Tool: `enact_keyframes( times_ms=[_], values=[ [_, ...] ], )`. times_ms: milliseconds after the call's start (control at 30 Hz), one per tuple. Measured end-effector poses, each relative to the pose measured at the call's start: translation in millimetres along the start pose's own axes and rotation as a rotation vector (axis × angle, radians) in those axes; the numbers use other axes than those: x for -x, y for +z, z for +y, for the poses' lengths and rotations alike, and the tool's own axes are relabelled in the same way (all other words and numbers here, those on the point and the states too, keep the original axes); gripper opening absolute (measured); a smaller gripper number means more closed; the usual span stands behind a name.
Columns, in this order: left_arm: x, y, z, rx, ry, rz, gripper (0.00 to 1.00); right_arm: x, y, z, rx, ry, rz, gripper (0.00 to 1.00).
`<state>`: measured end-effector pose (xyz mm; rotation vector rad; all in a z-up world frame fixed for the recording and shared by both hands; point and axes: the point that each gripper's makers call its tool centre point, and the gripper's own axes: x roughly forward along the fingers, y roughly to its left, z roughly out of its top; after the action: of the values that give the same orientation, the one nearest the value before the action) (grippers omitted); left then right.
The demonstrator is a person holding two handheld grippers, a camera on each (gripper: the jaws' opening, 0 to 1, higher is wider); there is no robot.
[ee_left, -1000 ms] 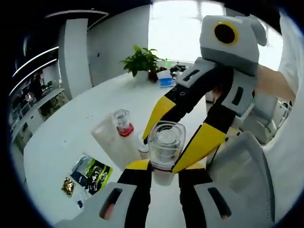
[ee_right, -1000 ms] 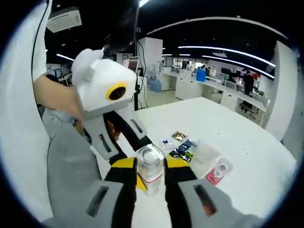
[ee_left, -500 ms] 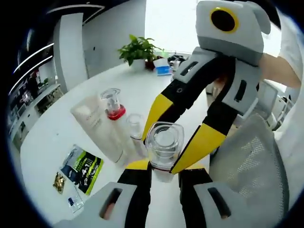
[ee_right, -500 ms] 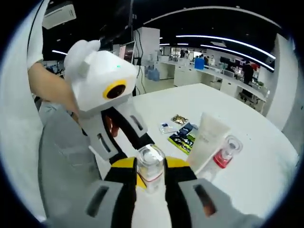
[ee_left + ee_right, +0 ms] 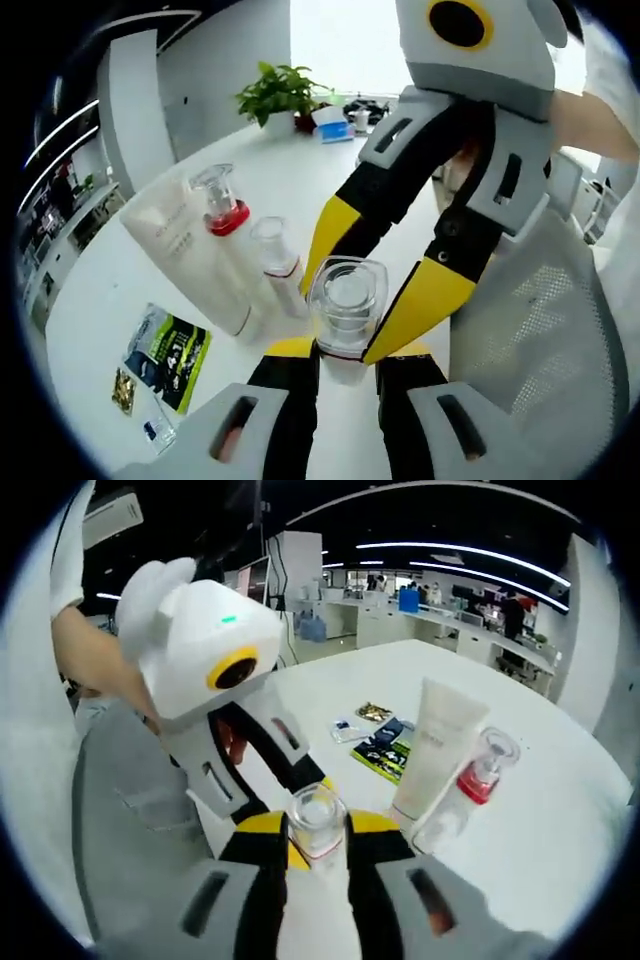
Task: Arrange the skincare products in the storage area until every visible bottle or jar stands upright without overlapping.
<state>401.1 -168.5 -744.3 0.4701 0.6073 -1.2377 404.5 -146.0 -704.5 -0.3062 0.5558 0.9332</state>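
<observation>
A clear bottle with a thick transparent cap [image 5: 347,302] is held between the jaws of both grippers at once. My left gripper [image 5: 347,352] is shut on it from below. My right gripper [image 5: 345,318] reaches in from the upper right, its yellow fingers [image 5: 422,308] pressed on either side. In the right gripper view the same bottle [image 5: 317,822] sits in my right gripper [image 5: 317,852], and the left gripper [image 5: 312,810] comes in from the left. A white tube [image 5: 190,250], a red-collared bottle [image 5: 222,200] and a small clear bottle [image 5: 276,256] stand upright on the white table [image 5: 120,290].
A green-black sachet [image 5: 170,355] and a gold sachet [image 5: 125,390] lie flat on the table near the tube. A potted plant [image 5: 275,95] stands at the far edge. A grey mesh chair [image 5: 540,330] is close on the right. A person's forearm [image 5: 95,665] holds the left gripper.
Both views have shifted; the tube and the standing bottles now appear nearer and larger. Both grippers still hold the clear bottle the same way.
</observation>
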Motion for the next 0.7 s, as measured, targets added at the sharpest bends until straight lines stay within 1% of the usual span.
enact_keyframes(
  times_ms=[500, 700],
  values=[
    [-7.5, -11.0, 1.2, 0.0, -0.017, 0.007, 0.18, -9.1, -10.6, -0.8, -0.023, -0.008, 0.02, 0.22],
    [-11.0, -16.6, -1.2, 0.005, -0.03, 0.015, 0.18, -12.7, -15.1, 2.2, 0.002, -0.014, 0.048, 0.22]
  ],
)
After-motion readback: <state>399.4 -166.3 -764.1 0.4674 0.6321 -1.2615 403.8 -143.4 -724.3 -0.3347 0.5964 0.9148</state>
